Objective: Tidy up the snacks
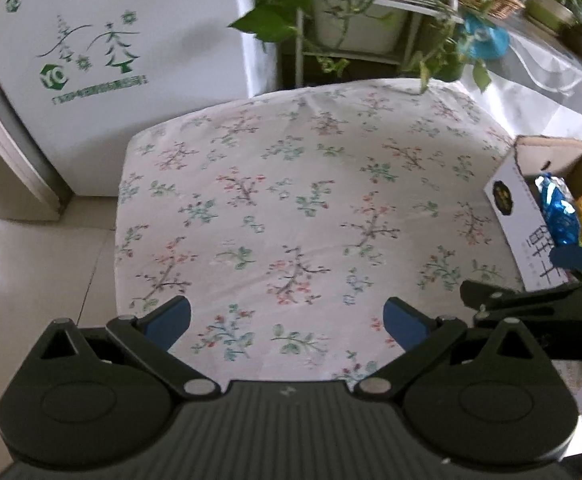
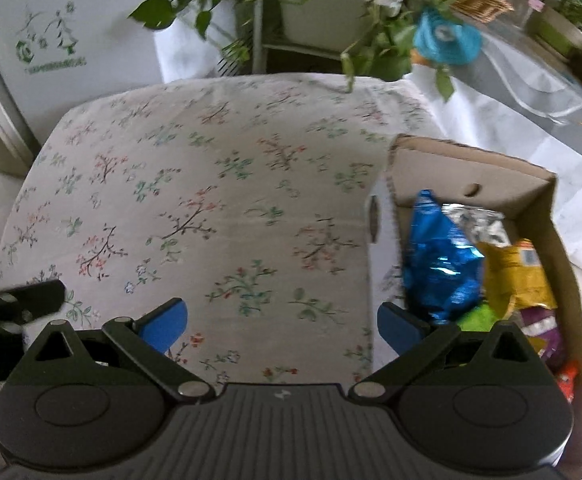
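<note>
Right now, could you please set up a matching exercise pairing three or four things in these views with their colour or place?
Things:
1. foil snack bag
2. crinkled snack packet
3. cardboard box
4. right gripper

Descriptions:
A. open, holding nothing
B. yellow, beside the foil bag
C. on the floral tablecloth, at its right edge
D. shiny blue, upright in the box

Pairs: 1-D, 2-B, 3-C, 4-A
</note>
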Demonstrator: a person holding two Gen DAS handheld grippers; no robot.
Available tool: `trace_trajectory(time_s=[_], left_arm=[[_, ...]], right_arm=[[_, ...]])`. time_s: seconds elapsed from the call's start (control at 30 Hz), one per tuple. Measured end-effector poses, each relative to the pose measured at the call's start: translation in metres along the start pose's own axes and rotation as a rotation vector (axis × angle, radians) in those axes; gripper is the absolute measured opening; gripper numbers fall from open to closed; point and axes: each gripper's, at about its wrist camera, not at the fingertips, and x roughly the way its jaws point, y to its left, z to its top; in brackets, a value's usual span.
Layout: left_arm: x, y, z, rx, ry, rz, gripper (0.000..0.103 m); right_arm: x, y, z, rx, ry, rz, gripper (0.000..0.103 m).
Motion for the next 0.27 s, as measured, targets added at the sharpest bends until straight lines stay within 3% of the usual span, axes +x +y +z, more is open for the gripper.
trace_trajectory(time_s=[0.27], left_arm=[[-0.007,0.025,-0.006,-0.017,-0.029,-0.007,0.102]], right_arm=[[0.031,0.023,-0.001,-0.018,-0.011,0.031,0.103]])
